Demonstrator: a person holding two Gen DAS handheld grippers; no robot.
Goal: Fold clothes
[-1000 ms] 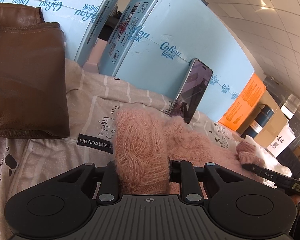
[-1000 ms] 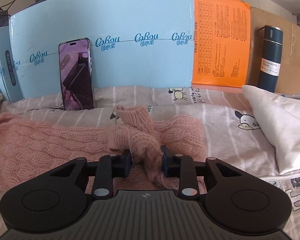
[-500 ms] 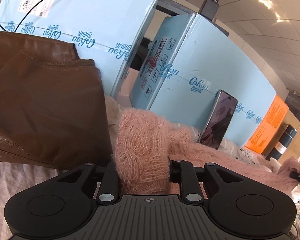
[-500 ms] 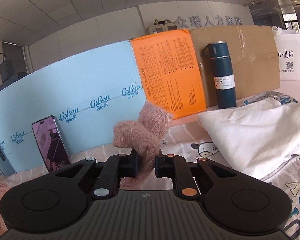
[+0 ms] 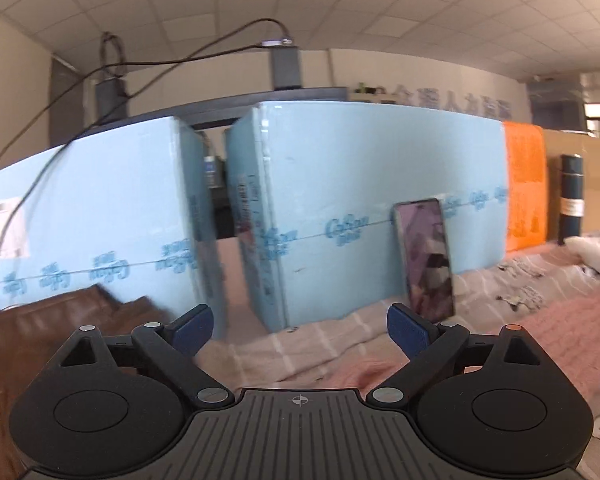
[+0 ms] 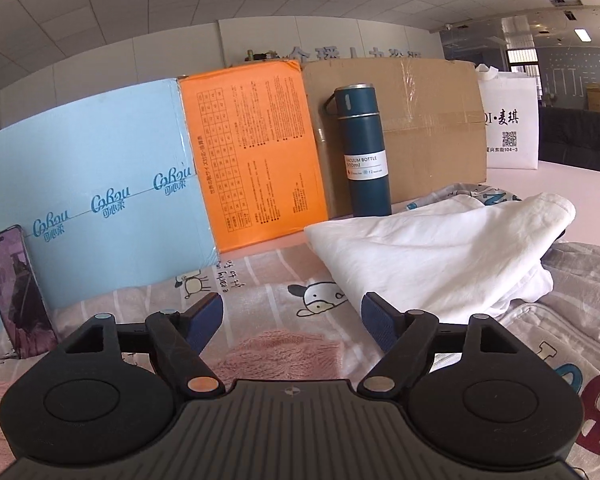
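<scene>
The pink knitted sweater (image 5: 548, 320) lies flat on the striped cartoon-print sheet (image 5: 320, 344), stretching to the right in the left wrist view. Its fuzzy edge (image 6: 284, 350) shows just below and ahead of the fingers in the right wrist view. My left gripper (image 5: 300, 330) is open, blue pads wide apart, nothing between them. My right gripper (image 6: 292, 320) is open too, hovering above the sweater's edge with nothing held.
A brown leather jacket (image 5: 40, 344) lies at the left. Light blue boxes (image 5: 360, 200) wall the back, a phone (image 5: 424, 264) leaning on them. An orange box (image 6: 256, 156), a dark blue vacuum bottle (image 6: 364, 152) and a cardboard box stand behind. Folded white cloth (image 6: 440, 252) lies at right.
Both grippers have let go of the pink sweater and opened wide. The sweater has dropped onto the sheet, and both grippers have lifted and levelled out.
</scene>
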